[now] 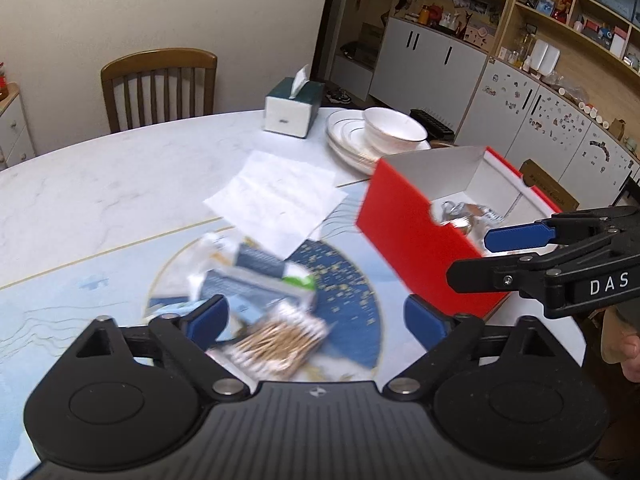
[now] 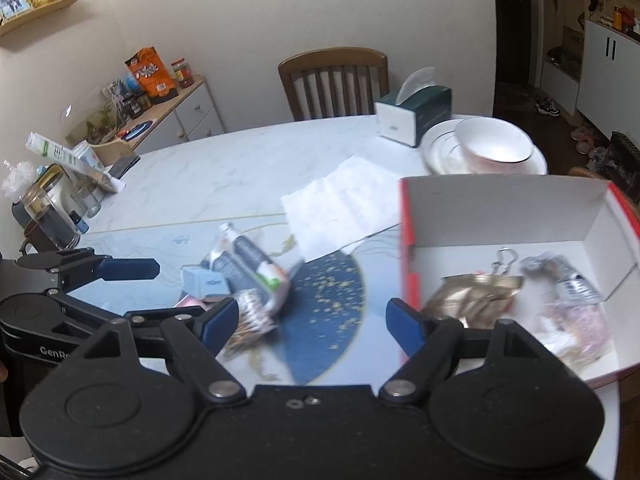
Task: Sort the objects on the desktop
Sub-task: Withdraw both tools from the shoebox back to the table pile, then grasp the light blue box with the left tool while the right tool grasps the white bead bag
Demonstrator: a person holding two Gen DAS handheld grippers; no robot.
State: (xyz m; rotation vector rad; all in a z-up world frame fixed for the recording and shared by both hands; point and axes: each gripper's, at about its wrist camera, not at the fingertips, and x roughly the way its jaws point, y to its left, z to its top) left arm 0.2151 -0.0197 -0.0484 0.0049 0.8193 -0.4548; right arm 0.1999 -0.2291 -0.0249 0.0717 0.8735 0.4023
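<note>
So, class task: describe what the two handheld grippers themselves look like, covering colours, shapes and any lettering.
Both are matte black plastic. The left gripper and right gripper each have a ribbed body, two round discs at the base, silver pivot pins and angled linkage arms ending in blue pads. White lettering shows on their sides: "DAS" on the right one, "GenR" on the left. No cables are visible.

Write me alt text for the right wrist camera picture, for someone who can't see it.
An open, empty right claw hangs over a marble table, between a blurred pile of tubes and packets and a red box already holding wrapped items. The left claw shows at the left edge. Behind are white paper, a tissue box, stacked plates with a bowl, and a wooden chair.
</note>
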